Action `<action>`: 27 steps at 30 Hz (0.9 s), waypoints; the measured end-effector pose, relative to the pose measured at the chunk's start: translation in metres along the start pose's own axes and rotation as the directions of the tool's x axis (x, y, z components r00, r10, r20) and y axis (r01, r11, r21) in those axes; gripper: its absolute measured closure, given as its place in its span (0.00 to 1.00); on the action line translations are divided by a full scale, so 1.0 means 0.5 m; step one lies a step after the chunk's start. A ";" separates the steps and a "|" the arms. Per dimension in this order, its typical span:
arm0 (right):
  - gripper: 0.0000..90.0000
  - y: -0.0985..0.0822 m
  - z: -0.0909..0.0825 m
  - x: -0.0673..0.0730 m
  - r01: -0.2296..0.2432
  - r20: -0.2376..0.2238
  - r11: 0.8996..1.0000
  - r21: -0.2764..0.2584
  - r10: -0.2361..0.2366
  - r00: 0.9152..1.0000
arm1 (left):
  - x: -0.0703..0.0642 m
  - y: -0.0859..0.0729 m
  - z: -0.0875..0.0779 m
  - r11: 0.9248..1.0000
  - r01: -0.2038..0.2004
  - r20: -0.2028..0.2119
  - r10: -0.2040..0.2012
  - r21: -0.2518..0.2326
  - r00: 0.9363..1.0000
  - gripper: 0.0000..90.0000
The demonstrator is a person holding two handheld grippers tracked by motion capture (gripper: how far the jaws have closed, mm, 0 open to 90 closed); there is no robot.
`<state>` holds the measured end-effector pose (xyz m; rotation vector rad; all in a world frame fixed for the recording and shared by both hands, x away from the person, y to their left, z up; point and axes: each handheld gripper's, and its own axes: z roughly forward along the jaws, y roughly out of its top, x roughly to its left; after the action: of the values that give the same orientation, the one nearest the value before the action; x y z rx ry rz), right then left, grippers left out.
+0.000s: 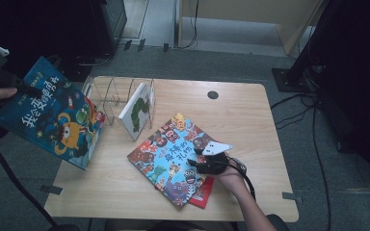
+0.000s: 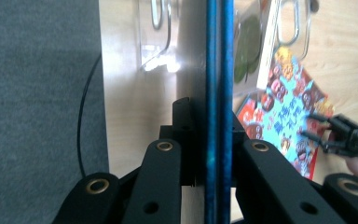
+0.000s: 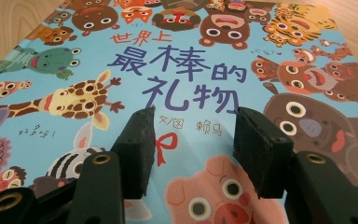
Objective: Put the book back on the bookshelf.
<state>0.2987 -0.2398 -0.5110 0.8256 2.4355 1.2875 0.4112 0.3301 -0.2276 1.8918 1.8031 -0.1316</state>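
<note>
A person works at a wooden bench (image 1: 250, 125) with a hand-held gripper in each hand, seemingly filing picture books into a clear wire rack (image 1: 110, 94) at the bench's ten o'clock corner.

Judging by how things lie, the job is partway done. One white book with a green caterpillar cover (image 1: 137, 110) stands leaning in the rack. The left gripper (image 1: 26, 89), held out past the bench's nine o'clock edge, has its fingers (image 2: 179, 140) clamped tight on the edge of a dark blue monster book (image 1: 53, 115), lifted clear of the surface and not yet in a slot. Near the bench's centre lies a light blue animal book (image 1: 173, 156), flat, on top of a red book (image 1: 203, 192). The right gripper (image 1: 203, 159) rests at that book's three o'clock side, its fingers (image 3: 137, 140) parted fairly wide above the cover and gripping nothing. So three books seem left to file.

In the left gripper view the blue book appears edge-on, hiding part of the rack behind it. The red book is mostly covered, its cover unreadable. The rack's clear dividers are hard to count.
</note>
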 end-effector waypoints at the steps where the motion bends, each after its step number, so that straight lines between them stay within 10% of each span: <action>1: 0.54 0.000 0.000 0.000 -0.001 0.001 1.000 0.001 0.001 1.000 | 0.003 0.006 0.004 1.000 0.006 0.007 -0.006 -0.008 1.000 0.93; 27: 0.55 0.001 0.004 0.000 -0.001 0.009 1.000 -0.009 0.002 1.000 | 0.005 0.133 0.104 0.999 0.033 0.023 -0.033 -0.021 0.999 0.91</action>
<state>0.2999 -0.2384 -0.5117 0.8293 2.4211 1.2911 0.4892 0.3115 -0.2535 1.8392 1.8141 -0.1450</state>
